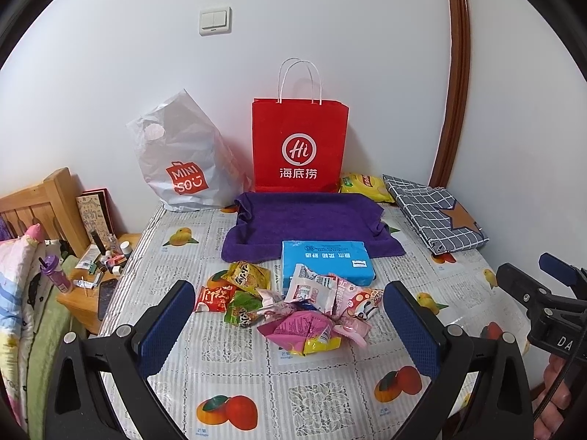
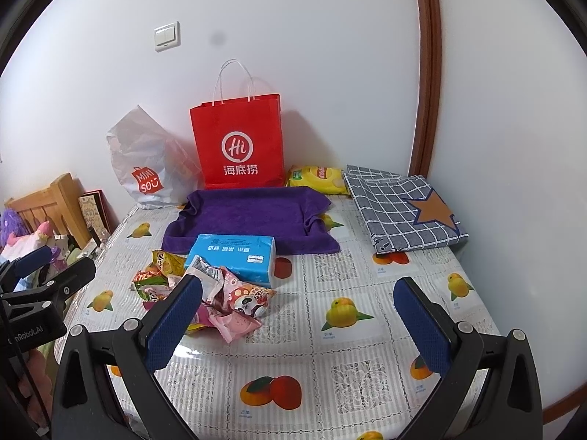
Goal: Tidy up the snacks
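A heap of small snack packets, pink, red, green and yellow, lies mid-table in front of a blue tissue pack. A yellow chip bag rests by the wall beside a red paper bag. My left gripper is open above the table, its blue pads on either side of the heap and just short of it. My right gripper is open too, right of the heap, with its left finger overlapping the packets in view. Nothing is held.
A purple towel lies behind the tissue pack. A white plastic bag stands at the back left, a folded checked cloth at the back right. A cluttered wooden nightstand sits left of the table.
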Motion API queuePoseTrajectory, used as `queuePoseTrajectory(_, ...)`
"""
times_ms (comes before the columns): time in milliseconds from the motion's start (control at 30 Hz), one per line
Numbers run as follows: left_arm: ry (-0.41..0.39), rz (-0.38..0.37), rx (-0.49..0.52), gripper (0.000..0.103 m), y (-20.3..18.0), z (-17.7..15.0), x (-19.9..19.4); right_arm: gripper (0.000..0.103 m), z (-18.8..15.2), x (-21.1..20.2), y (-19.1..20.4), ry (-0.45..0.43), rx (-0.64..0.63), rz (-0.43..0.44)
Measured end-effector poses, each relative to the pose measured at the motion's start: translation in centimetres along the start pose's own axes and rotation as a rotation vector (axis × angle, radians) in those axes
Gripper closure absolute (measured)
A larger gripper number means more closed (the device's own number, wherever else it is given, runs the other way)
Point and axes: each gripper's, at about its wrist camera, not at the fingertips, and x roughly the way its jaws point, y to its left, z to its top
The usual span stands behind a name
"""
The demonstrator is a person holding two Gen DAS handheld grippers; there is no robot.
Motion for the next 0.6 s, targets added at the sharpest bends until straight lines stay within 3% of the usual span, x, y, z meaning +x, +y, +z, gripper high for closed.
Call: queuePoseTrajectory(600, -0.001, -0.004, 0.0, 0.0, 0.09, 0.13, 0.04, 0.0, 0.01, 0.23, 0.44, -0.003, -0.009, 0.003)
